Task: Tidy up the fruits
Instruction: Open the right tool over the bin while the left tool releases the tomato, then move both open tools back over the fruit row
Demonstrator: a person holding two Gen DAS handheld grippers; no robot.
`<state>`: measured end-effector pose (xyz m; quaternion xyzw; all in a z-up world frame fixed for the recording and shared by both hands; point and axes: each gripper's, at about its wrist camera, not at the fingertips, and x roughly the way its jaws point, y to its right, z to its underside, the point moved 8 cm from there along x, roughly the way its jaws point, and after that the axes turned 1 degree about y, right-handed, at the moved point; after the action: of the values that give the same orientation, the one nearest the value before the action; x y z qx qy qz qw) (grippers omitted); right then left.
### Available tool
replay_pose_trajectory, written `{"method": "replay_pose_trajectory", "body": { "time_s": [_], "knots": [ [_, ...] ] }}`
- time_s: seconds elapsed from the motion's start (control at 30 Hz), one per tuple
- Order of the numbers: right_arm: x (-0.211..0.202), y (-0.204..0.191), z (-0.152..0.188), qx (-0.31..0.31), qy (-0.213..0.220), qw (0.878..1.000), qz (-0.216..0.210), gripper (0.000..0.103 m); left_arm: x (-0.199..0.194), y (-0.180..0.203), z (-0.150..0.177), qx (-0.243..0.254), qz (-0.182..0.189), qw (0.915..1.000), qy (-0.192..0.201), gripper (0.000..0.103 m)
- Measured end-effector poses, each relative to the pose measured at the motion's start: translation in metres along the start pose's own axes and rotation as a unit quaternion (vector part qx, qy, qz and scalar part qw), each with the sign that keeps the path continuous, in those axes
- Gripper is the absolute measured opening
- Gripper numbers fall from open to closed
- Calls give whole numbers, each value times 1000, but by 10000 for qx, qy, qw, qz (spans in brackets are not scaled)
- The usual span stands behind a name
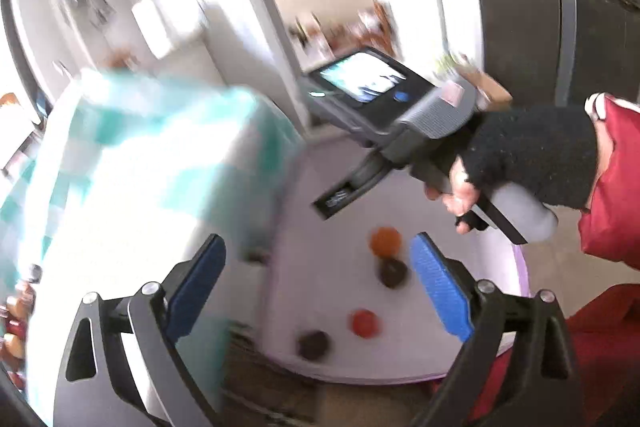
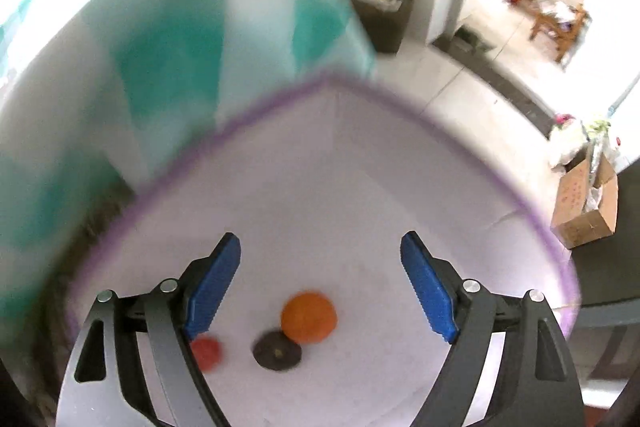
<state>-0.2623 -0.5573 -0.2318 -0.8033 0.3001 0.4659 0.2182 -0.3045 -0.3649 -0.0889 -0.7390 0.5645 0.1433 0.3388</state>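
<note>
A white bin with a purple rim (image 2: 280, 95) holds fruit on its floor. In the right wrist view an orange (image 2: 308, 317), a dark round fruit (image 2: 277, 350) and a small red fruit (image 2: 206, 350) lie below my right gripper (image 2: 320, 283), which is open with nothing between its blue pads. In the left wrist view my left gripper (image 1: 320, 287) is open above the same bin (image 1: 522, 267), over the orange (image 1: 385, 241), two dark fruits (image 1: 394, 271) (image 1: 314, 345) and the red fruit (image 1: 365, 323). The right gripper's body (image 1: 400, 123) shows there, held by a gloved hand (image 1: 520, 159).
A table with a teal-and-white checked cloth (image 1: 120, 147) stands left of the bin, with more fruit (image 1: 14, 319) at its left edge. A dark waste bin (image 2: 382, 15) and a cardboard box (image 2: 586, 207) stand on the tiled floor. A red sleeve (image 1: 612, 187) is at right.
</note>
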Motion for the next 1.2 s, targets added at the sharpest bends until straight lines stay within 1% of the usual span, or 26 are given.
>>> {"method": "replay_pose_trajectory", "body": {
  "time_s": [0.03,0.07,0.13,0.17,0.23,0.3,0.33,0.4,0.43,0.47,0.5,0.53,0.57,0.6,0.63,0.67,0.7,0.77,0.8,0.83,0.93,0.97,1.0,1.03,1.1,1.2],
  "knots": [
    [-13,0,-9,102,239,9996,-49,83,-10,-11,0,-7,-220,9997,143,98],
    [-31,-4,-17,193,547,9982,-155,84,-22,-29,3,-72,-586,9979,279,99],
    [-57,-11,-34,228,990,9939,-430,86,-39,-64,13,-295,-1117,9927,332,101],
    [-74,-19,-44,180,1249,9897,-669,86,-51,-92,24,-551,-1435,9876,312,101],
    [-100,-42,-47,22,1580,9824,-998,87,-71,-138,45,-1082,-1860,9762,269,101],
    [-118,-75,-57,-264,1892,9715,-1406,87,-96,-192,73,-1755,-2357,9556,202,101],
    [-128,-97,-58,-484,2032,9656,-1546,87,-111,-216,86,-2013,-2587,9446,175,101],
    [-141,-135,-53,-829,2142,9589,-1666,87,-142,-270,121,-2627,-3109,9134,100,101],
    [-142,-156,-50,-1006,2122,9560,-1761,87,-154,-291,134,-2846,-3249,9019,81,101],
    [-142,-181,-50,-1209,1993,9532,-1927,87,-171,-318,151,-3178,-3430,8839,43,101],
    [-143,-203,-44,-1346,1864,9512,-2059,87,-190,-341,164,-3440,-3557,8690,-8,101],
    [-143,-223,-42,-1485,1740,9483,-2198,87,-201,-365,187,-3766,-3715,8486,-107,101],
    [-144,-250,-41,-1683,1623,9439,-2332,87,-211,-379,200,-3956,-3814,8353,-177,101],
    [-143,-269,-41,-1846,1558,9408,-2379,87,-223,-397,216,-4178,-3914,8195,-262,101],
    [-144,-293,-37,-2033,1493,9376,-2391,87,-227,-412,232,-4373,-3977,8060,-325,101],
    [-143,-321,-43,-2257,1431,9339,-2377,87,-237,-431,251,-4613,-4028,7897,-372,101],
    [-137,-336,-40,-2388,1406,9315,-2358,87,-245,-437,264,-4758,-4064,7791,-387,101],
    [-131,-385,-37,-2658,1304,9251,-2378,87,-257,-451,286,-5015,-4163,7577,-335,101],
    [-126,-405,-39,-2769,1246,9226,-2378,87,-260,-451,294,-5110,-4186,7501,-298,101],
    [-122,-417,-39,-2837,1211,9218,-2351,87,-261,-452,303,-5233,-4148,7438,-282,101],
    [-96,-468,-54,-2944,1064,9249,-2157,87,-261,-447,316,-5582,-3845,7348,-255,101],
    [-90,-472,-60,-2951,1027,9260,-2116,87,-262,-444,318,-5715,-3774,7284,-214,101],
    [-81,-486,-67,-2949,995,9281,-2042,87,-262,-442,319,-5761,-3756,7257,-204,101],
    [-78,-493,-69,-2942,976,9295,-1999,87,-261,-440,320,-5760,-3759,7255,-245,101],
    [-62,-515,-79,-2940,897,9328,-1882,86,-255,-439,320,-5717,-3728,7296,-426,101],
    [-47,-536,-94,-2894,871,9380,-1697,84,-250,-437,320,-5679,-3677,7345,-529,101]
  ]
}}
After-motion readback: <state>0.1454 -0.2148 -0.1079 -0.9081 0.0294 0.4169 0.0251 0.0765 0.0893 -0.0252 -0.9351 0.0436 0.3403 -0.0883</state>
